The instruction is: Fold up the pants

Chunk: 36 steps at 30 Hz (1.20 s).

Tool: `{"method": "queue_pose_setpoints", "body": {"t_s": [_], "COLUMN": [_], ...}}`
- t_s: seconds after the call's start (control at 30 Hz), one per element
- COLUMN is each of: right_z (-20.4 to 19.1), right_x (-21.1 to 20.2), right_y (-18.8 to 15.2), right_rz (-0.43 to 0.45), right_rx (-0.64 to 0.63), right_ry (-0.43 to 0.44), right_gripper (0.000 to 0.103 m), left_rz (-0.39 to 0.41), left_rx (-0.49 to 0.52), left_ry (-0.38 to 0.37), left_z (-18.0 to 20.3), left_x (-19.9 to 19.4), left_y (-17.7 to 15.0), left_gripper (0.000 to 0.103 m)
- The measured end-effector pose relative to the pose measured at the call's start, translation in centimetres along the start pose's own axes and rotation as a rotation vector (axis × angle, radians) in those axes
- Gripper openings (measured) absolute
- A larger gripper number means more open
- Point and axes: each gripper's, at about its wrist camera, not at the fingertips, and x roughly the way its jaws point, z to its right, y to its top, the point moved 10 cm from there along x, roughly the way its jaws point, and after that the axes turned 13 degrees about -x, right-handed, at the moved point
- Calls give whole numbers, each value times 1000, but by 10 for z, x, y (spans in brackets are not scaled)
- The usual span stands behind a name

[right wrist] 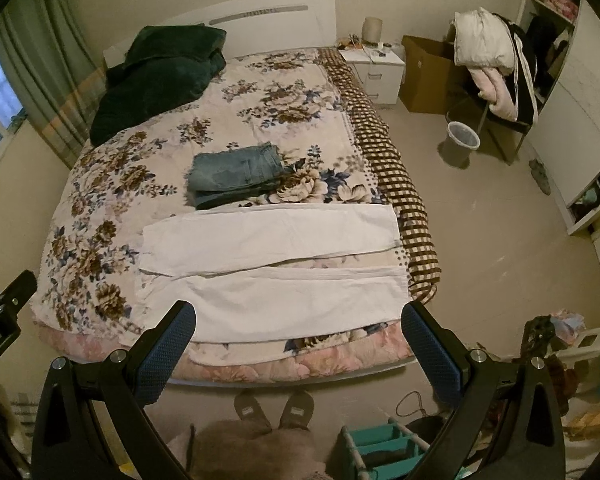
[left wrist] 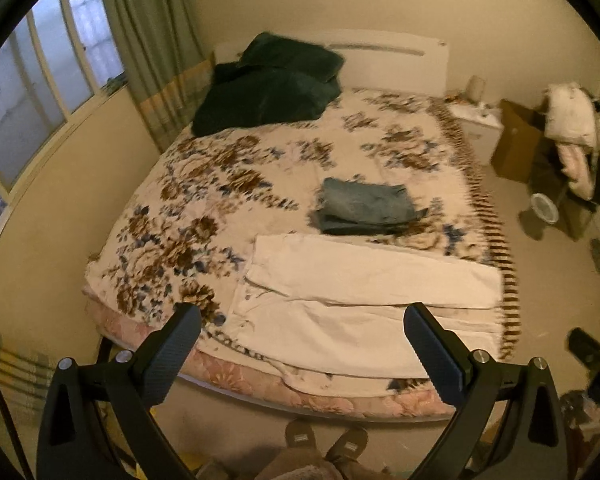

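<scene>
- The left hand-held gripper (left wrist: 302, 320) hangs above the foot of the bed, its two fingers spread wide with nothing between them.
- The right hand-held gripper (right wrist: 298, 318) is held the same way: fingers far apart, empty, over the near edge of the mattress.
- The white pants (right wrist: 272, 272) lie flat across the foot of the bed (right wrist: 112, 196), both legs running side by side toward the right edge (the waist end is at the left).
- The far leg lies straight; a thin gap separates it from the near leg.
- Folded blue jeans (right wrist: 236, 176) sit just beyond the white pants, on the floral bedspread.
- A dark green blanket (right wrist: 160, 76) is heaped at the headboard's left side.
- A white nightstand (right wrist: 376, 72), a cardboard box (right wrist: 424, 76) and a wastebasket (right wrist: 462, 144) stand on the floor to the right of the bed.
- The person's slippers (right wrist: 274, 408) show at the bottom edge.
</scene>
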Motion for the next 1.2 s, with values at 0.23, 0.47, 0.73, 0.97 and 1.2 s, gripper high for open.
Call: {"method": "queue_pose_setpoints", "body": {"t_s": [0.23,0.47,0.73,0.97,1.2], "right_z": [24,26,7,2,9], "right_x": [124,256,433,609,720], "right_y": [20,43,73,94,100], "right_rz": [-87,-184,-262,-399,-473], "right_rx": [19,23,-189,-360,-569], "right_ry": [-38,-77,-155,-171,-178], "right_gripper": [103,103,103,103,95], "left_rz": [-87,-173,-190,-244,-351], "left_rx": [41,108,456,741,827], "left_ry": [81,71,118,137,106], "left_z": [-1,16,67,118,149], "left_x": [93,200,363,511,600], "left_y": [-6,14,23,-1,-18], "left_gripper": [103,103,103,103,97]}}
